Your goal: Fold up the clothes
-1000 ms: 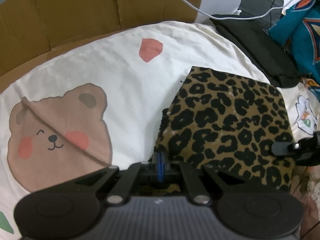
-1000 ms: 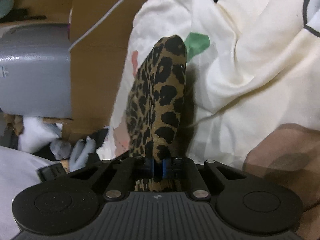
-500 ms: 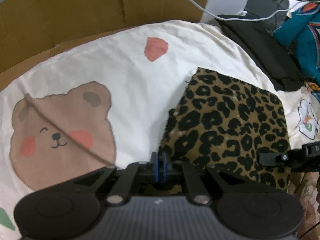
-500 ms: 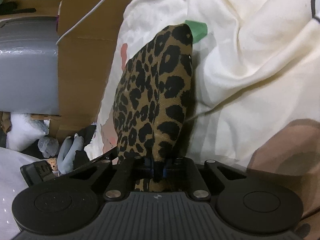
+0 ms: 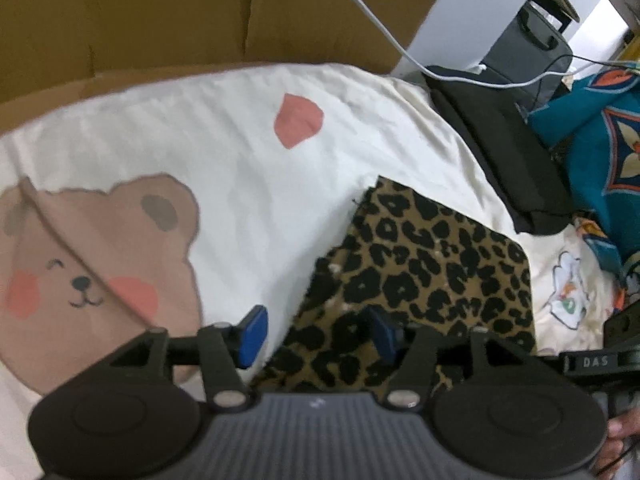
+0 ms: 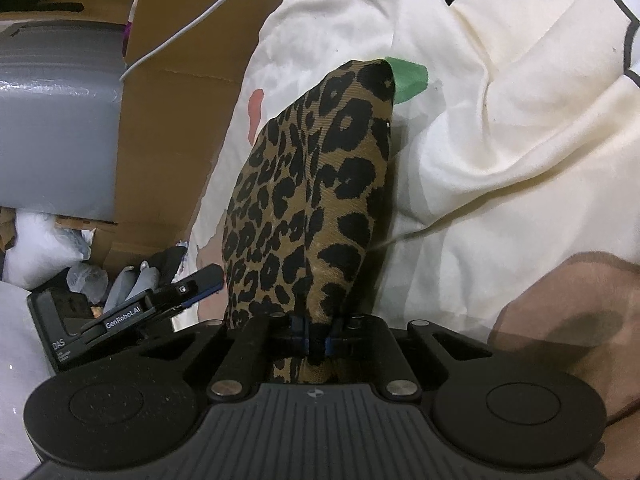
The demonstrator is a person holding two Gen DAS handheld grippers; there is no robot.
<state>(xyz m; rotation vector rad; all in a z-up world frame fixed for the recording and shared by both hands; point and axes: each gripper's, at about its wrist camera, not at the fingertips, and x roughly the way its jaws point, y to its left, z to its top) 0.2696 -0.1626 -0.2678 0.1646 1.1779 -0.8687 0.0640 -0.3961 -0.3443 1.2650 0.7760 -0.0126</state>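
Right now we see a leopard-print garment (image 5: 424,276) lying folded into a rough rectangle on a cream bedsheet (image 5: 240,168) printed with a brown bear (image 5: 96,264) and a pink patch (image 5: 298,120). Our left hand-held gripper (image 5: 316,336) hangs over the near left corner of that garment with its jaws opening: the blue pads (image 5: 252,336) stand apart, one over the bare sheet just beside the cloth's edge, the other above the spotted fabric. The corner of the garment lies between them, yet neither pad presses on it, so this side is released.

Our right hand-held gripper (image 6: 316,346) is clenched on the garment's other near edge. From its own camera the leopard cloth (image 6: 312,208) rises out of the pinched blue pads as a folded ridge that runs away from us to a pointed end beside a green patch (image 6: 408,76) on the sheet. In that view the left hand-held gripper (image 6: 188,292) shows at the lower left, just beside the cloth, its black finger carrying white lettering.

Beyond the sheet stands brown cardboard (image 5: 160,20), with a white cable (image 5: 384,36) trailing across it to a black bag (image 5: 500,140). A teal patterned fabric (image 5: 600,152) lies at the far right of the left camera's view. A grey box (image 6: 56,128) sits at the left of the right camera's view, with crumpled white material (image 6: 36,252) below it.
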